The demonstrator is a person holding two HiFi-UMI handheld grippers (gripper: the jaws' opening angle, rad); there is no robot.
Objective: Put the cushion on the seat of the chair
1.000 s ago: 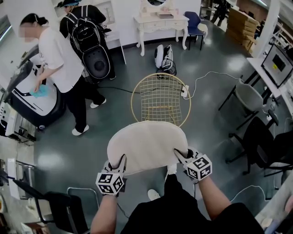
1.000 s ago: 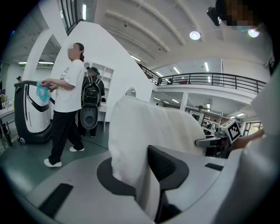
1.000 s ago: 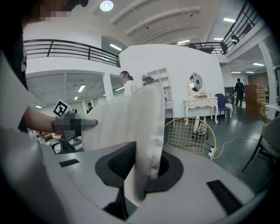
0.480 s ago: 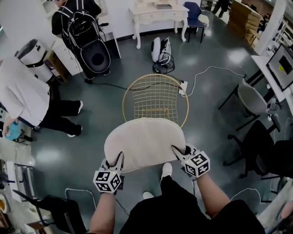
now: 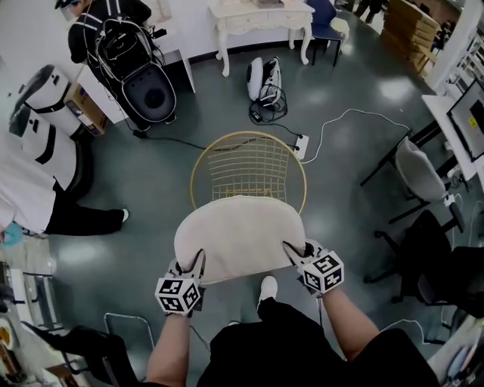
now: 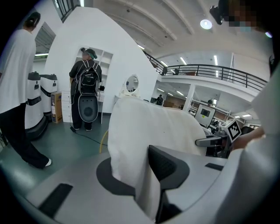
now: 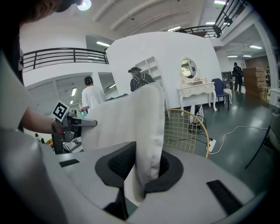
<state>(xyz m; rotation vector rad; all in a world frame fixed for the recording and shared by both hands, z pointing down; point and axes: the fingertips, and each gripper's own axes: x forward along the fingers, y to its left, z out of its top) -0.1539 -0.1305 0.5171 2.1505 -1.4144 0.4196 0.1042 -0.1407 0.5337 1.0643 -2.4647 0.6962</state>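
A cream, rounded cushion (image 5: 240,236) hangs in the air between my two grippers, its far edge overlapping the near rim of the gold wire chair (image 5: 249,170). My left gripper (image 5: 198,264) is shut on the cushion's near left edge. The cushion (image 6: 148,131) fills the middle of the left gripper view, pinched between the jaws. My right gripper (image 5: 291,253) is shut on the near right edge. In the right gripper view the cushion (image 7: 144,131) stands between the jaws, with the chair (image 7: 190,131) just behind it.
A white power strip (image 5: 301,146) and its cable lie on the floor right of the chair. A white bag (image 5: 261,82) sits behind it, before a white dressing table (image 5: 261,19). A person with a backpack (image 5: 113,34) stands far left. Dark office chairs (image 5: 423,249) stand at the right.
Both grippers have carried the cushion forward toward the wire chair, which now sits closer and partly under the cushion's far edge. The person in white at the left has slid out of view.
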